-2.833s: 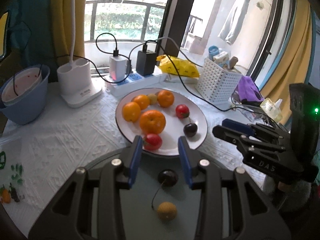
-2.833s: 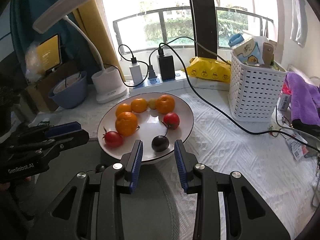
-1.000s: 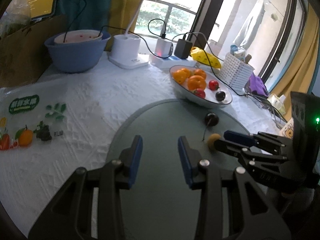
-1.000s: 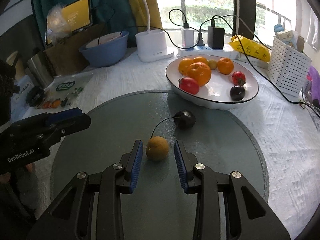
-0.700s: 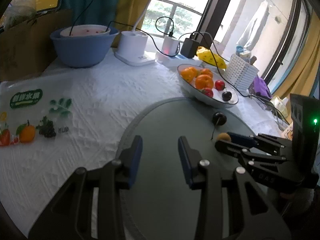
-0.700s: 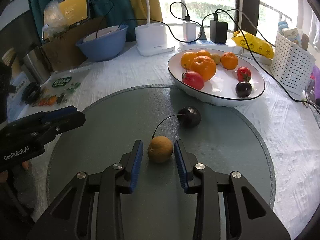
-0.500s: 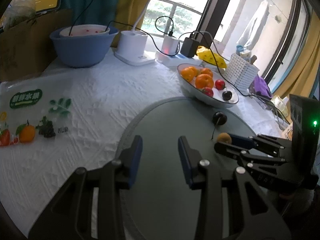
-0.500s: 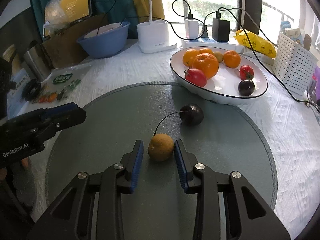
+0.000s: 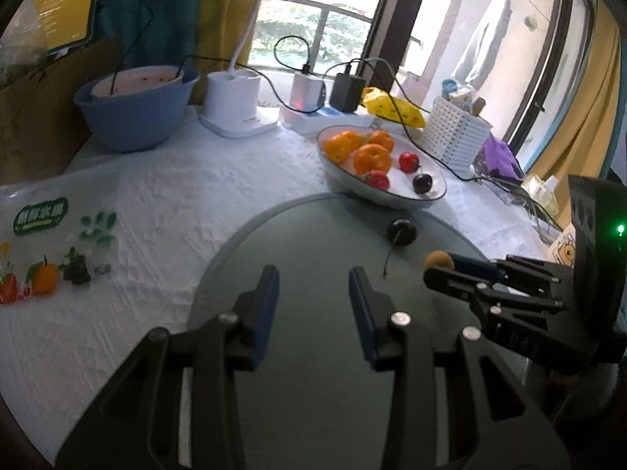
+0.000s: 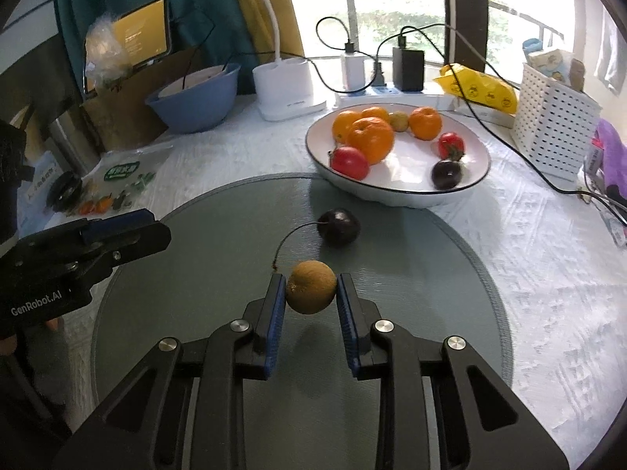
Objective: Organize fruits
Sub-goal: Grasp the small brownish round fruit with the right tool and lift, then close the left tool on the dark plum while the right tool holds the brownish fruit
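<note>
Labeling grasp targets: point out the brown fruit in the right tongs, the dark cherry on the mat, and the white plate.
brown fruit (image 10: 311, 287), right wrist view, centre of its skin.
dark cherry (image 10: 339, 227), right wrist view, middle of its body.
white plate (image 10: 399, 196), right wrist view, near outer wall.

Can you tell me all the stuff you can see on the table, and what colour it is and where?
brown fruit: 1, yellow-brown, between the right claw's fingers, over the mat
dark cherry: 1, near black with a long stem, on the mat, in front of the plate
mat: 1, grey-green, round, near side of the table
plate: 1, white with a dark rim, behind the mat
oranges: 4, orange, back left of the plate
tomatoes: 2, red, on the plate
bowl: 1, blue, back left
basket: 1, white, right of the plate
yellow bag: 1, yellow, behind the plate
left claw: 1, black with blue pads, open, holding nothing
right claw: 1, black with blue pads, closed on the brown fruit
</note>
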Demonstrator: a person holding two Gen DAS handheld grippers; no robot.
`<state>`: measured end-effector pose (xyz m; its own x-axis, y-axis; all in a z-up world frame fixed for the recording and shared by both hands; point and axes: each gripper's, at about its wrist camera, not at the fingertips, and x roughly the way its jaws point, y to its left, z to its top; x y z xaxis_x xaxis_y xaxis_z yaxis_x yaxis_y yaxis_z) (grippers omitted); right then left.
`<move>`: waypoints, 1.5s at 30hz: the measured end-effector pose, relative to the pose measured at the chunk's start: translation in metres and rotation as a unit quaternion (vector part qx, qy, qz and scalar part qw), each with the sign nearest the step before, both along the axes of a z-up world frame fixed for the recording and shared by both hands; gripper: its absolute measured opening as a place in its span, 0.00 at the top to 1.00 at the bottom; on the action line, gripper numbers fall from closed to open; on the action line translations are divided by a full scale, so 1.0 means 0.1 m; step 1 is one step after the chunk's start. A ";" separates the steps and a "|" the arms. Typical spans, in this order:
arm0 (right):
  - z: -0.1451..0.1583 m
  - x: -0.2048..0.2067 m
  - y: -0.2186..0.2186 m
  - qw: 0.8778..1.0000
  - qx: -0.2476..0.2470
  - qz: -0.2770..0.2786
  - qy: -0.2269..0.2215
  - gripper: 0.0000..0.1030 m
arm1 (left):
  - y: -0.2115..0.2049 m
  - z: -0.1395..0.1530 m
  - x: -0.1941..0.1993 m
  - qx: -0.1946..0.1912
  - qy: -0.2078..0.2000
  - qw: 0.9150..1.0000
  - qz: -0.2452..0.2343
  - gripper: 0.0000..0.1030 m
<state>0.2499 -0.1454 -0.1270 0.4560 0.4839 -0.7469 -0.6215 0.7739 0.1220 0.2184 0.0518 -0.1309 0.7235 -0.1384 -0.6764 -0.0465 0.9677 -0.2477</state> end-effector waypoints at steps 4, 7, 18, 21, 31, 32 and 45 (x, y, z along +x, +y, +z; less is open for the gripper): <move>0.01 0.03 -0.11 1.000 0.004 -0.007 -0.001 0.72 | -0.10 0.03 0.05 0.005 -0.001 1.000 -0.009 0.63; 0.04 0.06 -0.20 1.000 0.008 -0.013 -0.003 0.72 | -0.18 0.07 0.10 0.010 -0.002 1.000 -0.016 0.63; 0.05 0.23 -0.51 0.999 0.023 -0.035 -0.003 0.72 | -0.47 0.10 0.33 0.026 0.004 0.999 -0.040 0.63; 0.04 0.27 -0.58 0.999 0.024 -0.038 -0.001 0.72 | -0.52 0.08 0.39 0.029 0.009 0.998 -0.045 0.62; -0.01 0.43 -0.72 0.998 0.031 -0.048 0.008 0.72 | -0.69 -0.01 0.61 0.042 0.029 0.996 -0.070 0.60; -0.01 0.44 -0.72 0.998 0.033 -0.048 0.009 0.72 | -0.70 -0.02 0.63 0.043 0.031 0.996 -0.071 0.61; -0.06 0.57 -0.78 0.997 0.047 -0.056 0.029 0.72 | -0.82 -0.12 0.89 0.044 0.045 0.994 -0.087 0.60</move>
